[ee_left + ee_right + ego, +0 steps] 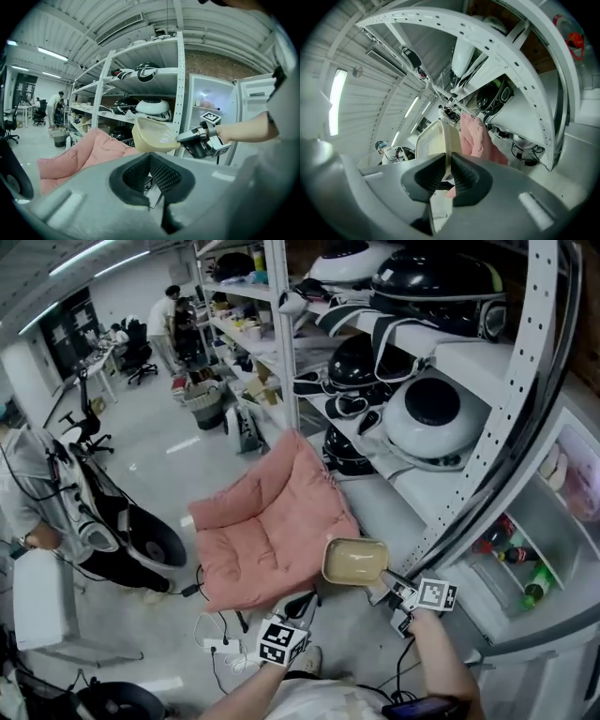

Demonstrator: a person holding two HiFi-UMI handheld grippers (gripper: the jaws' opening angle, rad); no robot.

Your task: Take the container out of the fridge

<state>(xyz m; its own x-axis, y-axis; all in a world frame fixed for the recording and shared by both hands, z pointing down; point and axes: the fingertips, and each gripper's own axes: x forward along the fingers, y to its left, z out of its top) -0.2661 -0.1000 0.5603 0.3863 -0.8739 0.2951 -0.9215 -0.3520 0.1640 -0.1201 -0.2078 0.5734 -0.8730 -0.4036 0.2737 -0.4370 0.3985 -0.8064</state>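
Right gripper [446,161]: jaws clenched on the near rim of the beige, rounded-rectangular plastic container [354,562], rim edge-on between the pads. The container is in the air, outside the open white fridge [572,559], beside the pink cushion [267,531]. Left gripper [151,176]: jaws parted, nothing between them, container ahead and apart.

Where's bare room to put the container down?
Bare floor left of the cushion, toward the chairs; the cushion's top is bare too. Crowded: shelves packed with helmets, cables on the floor below the cushion.
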